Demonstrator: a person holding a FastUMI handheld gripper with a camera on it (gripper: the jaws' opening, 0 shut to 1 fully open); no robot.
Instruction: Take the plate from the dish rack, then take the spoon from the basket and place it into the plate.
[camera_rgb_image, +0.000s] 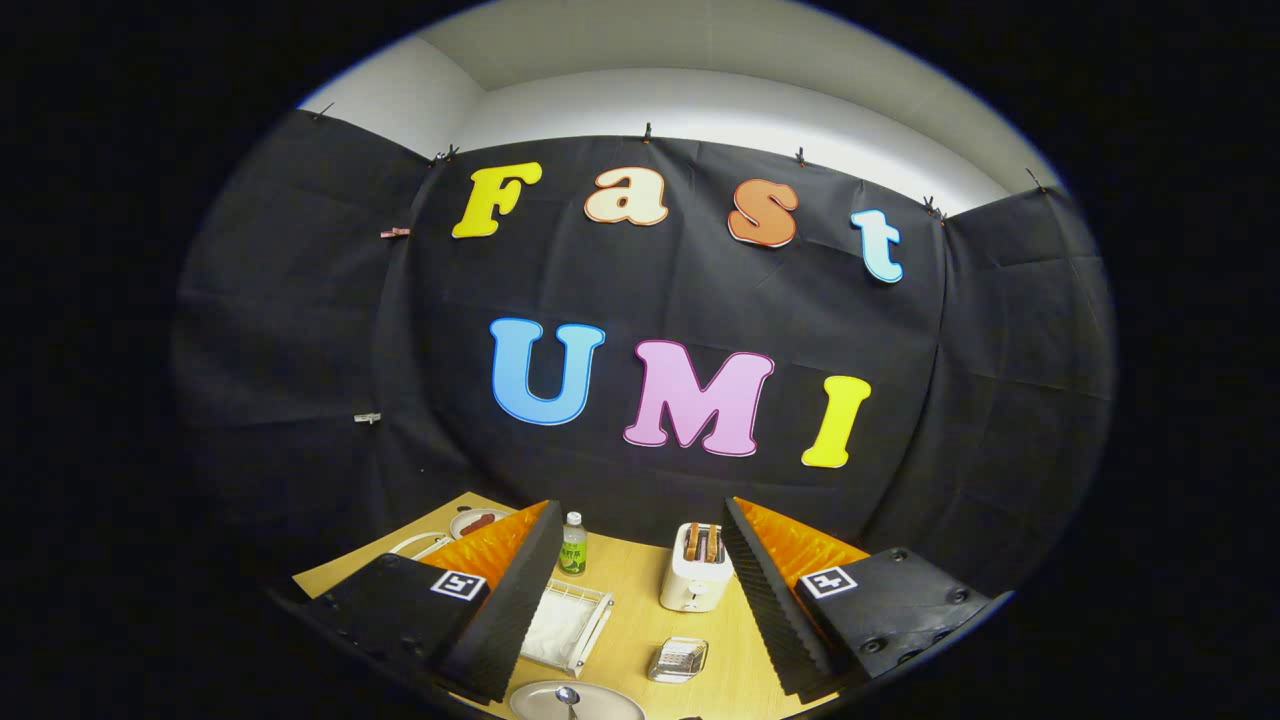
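Fingers (628, 590) stood wide apart, clamped on nothing, their inner faces ribbed like sawteeth and their outer housings each carrying a small square marker. They hung raised above a pale wooden surface (640, 610), angled toward the black cloth wall (650, 300) behind it.

Between the fingers, nearest of all, lay the plate (575, 702), a round, smooth, greyish disc with a shallow rim. The spoon (568, 697) rested in it, its shiny rounded bowl catching light and its thin handle running toward the near rim. Just beyond the plate, close by the left finger, sat the rack (570, 625), a white wire frame with a rectangular outline and a flat pale tray inside. To the right of the rack was the basket (678, 659), small, squarish, and glinting like metal mesh or clear plastic; I could not tell which.

Farther back stood a toaster (695, 570), a boxy cream-white thing with rounded corners, and brown slices stuck up from its slots. To its left a small clear bottle (572, 545) with a white cap and a green label stood upright near the wall. Past the left finger, a second dish (478, 522) lay flat, holding something dark and reddish, with a white curved rim (420, 545) just beside it that I could not identify.
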